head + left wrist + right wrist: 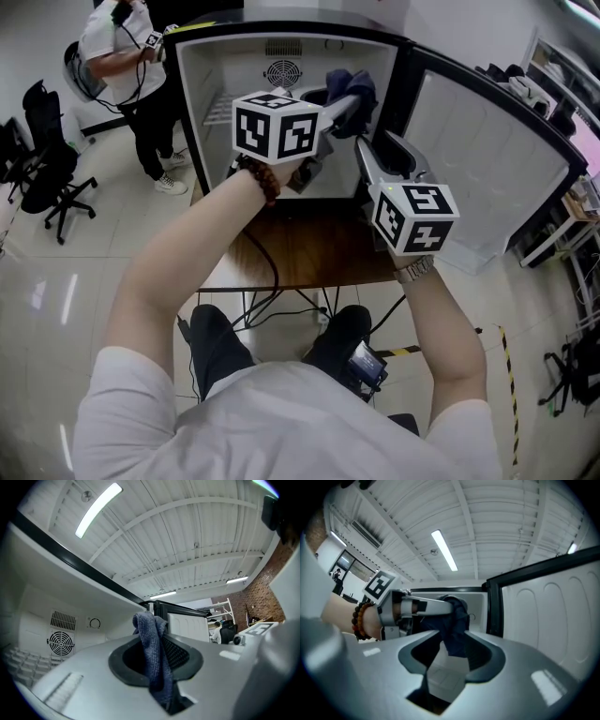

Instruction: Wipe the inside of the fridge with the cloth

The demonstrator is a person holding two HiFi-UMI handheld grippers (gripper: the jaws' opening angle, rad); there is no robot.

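Observation:
A small white fridge (202, 80) stands open on a table, its door (487, 159) swung out to the right. My left gripper (345, 105) reaches into the fridge's mouth and is shut on a dark blue cloth (354, 89). In the left gripper view the cloth (151, 637) is pinched between the jaws and sticks up in a fold. My right gripper (367, 148) hovers just below and to the right of the cloth, at the fridge's front. Its jaws stand open with nothing between them (449, 657); the cloth (454, 625) hangs beyond them from the left gripper (451, 604).
A round fan grille (281, 72) and a wire shelf (217, 111) are at the fridge's back. The fridge rests on a brown wooden table (300, 248) with cables under it. A person in a white shirt (122, 47) and an office chair (47, 164) are at the left.

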